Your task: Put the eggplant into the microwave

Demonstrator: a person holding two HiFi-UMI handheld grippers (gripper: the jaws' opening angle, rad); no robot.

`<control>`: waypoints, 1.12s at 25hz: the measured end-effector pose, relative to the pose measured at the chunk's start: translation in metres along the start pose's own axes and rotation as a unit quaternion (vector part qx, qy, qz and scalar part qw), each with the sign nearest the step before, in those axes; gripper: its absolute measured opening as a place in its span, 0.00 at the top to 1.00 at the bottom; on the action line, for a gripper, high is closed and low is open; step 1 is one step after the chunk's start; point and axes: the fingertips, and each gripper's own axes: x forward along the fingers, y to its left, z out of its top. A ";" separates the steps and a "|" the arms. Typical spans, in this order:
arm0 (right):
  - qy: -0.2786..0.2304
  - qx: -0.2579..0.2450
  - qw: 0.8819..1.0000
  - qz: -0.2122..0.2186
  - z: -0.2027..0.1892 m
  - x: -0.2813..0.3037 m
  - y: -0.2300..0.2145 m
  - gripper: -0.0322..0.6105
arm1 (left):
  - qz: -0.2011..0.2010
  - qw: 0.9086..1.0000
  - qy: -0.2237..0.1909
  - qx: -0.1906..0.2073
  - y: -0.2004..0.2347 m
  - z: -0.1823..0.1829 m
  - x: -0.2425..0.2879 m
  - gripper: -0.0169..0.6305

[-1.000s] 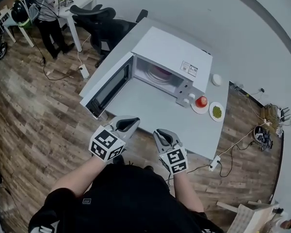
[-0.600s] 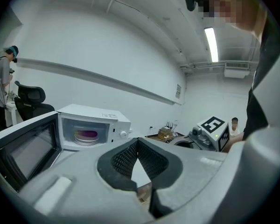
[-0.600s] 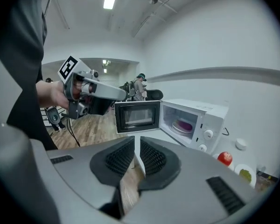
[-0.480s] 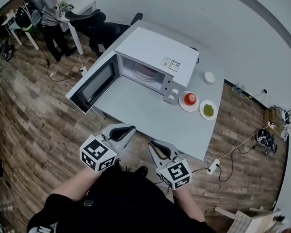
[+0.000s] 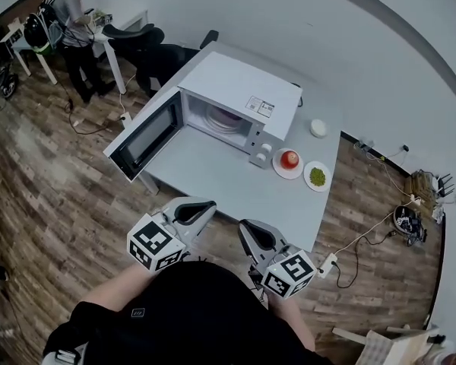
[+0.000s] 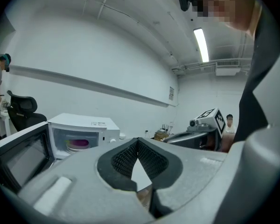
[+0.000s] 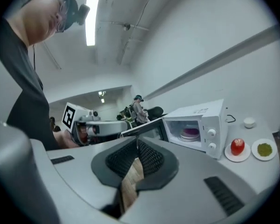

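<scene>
The white microwave [image 5: 239,90] stands on the grey table [image 5: 213,166] with its door [image 5: 146,135] swung open to the left. Inside it a purple thing, apparently the eggplant [image 5: 219,117], lies on the white plate; it shows too in the left gripper view [image 6: 77,144] and the right gripper view [image 7: 191,133]. My left gripper [image 5: 205,204] and right gripper [image 5: 245,228] hover over the floor, short of the table's near edge. Both are shut with nothing in them [image 6: 138,142] [image 7: 136,144].
Right of the microwave are a plate with a red fruit [image 5: 289,160], a plate with something green [image 5: 317,176] and a small white bowl [image 5: 318,128]. A power strip [image 5: 328,263] and cables lie on the wooden floor at right. A person [image 5: 67,21] and a black chair [image 5: 156,55] are far back left.
The table and microwave now sit farther from both grippers; the grippers have drawn back from the table's edge. Both stay shut.
</scene>
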 end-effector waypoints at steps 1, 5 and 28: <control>-0.014 0.009 1.000 0.001 0.007 0.000 0.002 0.91 | -0.002 1.000 -0.003 0.006 0.001 0.003 -0.002 0.96; -0.052 0.005 0.999 -0.010 0.027 0.002 0.009 0.93 | -0.004 0.999 -0.017 0.032 0.005 0.017 -0.013 0.96; -0.068 -0.041 0.995 -0.055 0.052 0.011 0.021 0.93 | -0.032 0.999 -0.031 0.018 0.018 0.027 -0.038 0.96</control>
